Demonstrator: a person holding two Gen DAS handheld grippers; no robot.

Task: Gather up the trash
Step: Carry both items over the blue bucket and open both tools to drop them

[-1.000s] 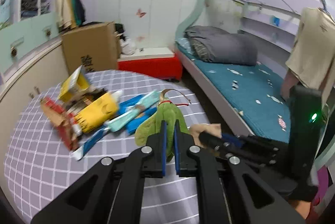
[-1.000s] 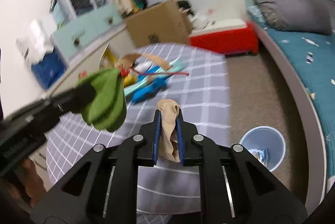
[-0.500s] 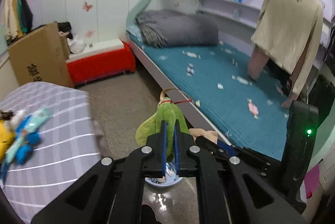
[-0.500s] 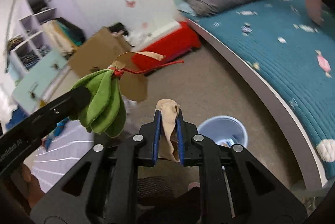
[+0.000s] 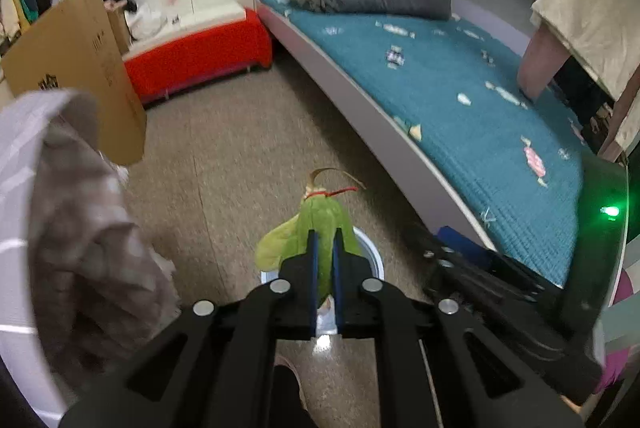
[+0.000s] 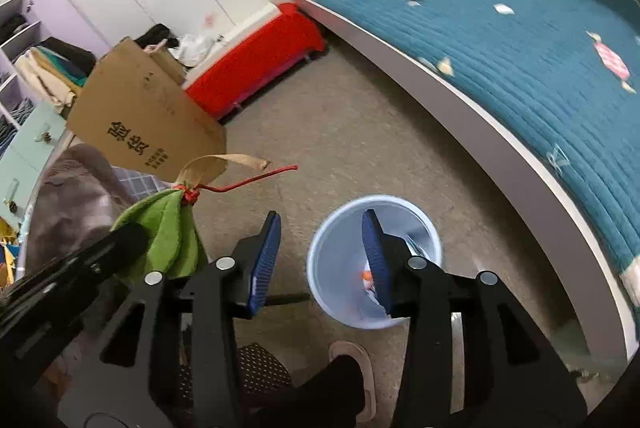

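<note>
My left gripper [image 5: 324, 240] is shut on a green cloth scrap [image 5: 320, 211] tied with red string and a tan ribbon. It hangs just above a pale blue bin [image 5: 374, 252] that is mostly hidden behind it. In the right wrist view the same green cloth scrap [image 6: 172, 224] hangs left of the bin [image 6: 340, 268], which stands on the carpet. My right gripper [image 6: 320, 224] is over the bin with its jaws opening and nothing between its blue pads [image 6: 264, 260]. A few bits of trash lie at the bin's bottom.
A teal bed [image 6: 520, 47] runs along the right. A cardboard box [image 6: 148, 115] and a red bench [image 6: 256, 59] stand at the back left. The table's grey hanging cloth [image 5: 80, 228] is close on the left. A person's slippered foot [image 6: 352, 360] is below the bin.
Both grippers swung away from the table and down over the floor to the bin. The right gripper opened, and the beige scrap it held is gone from its jaws.
</note>
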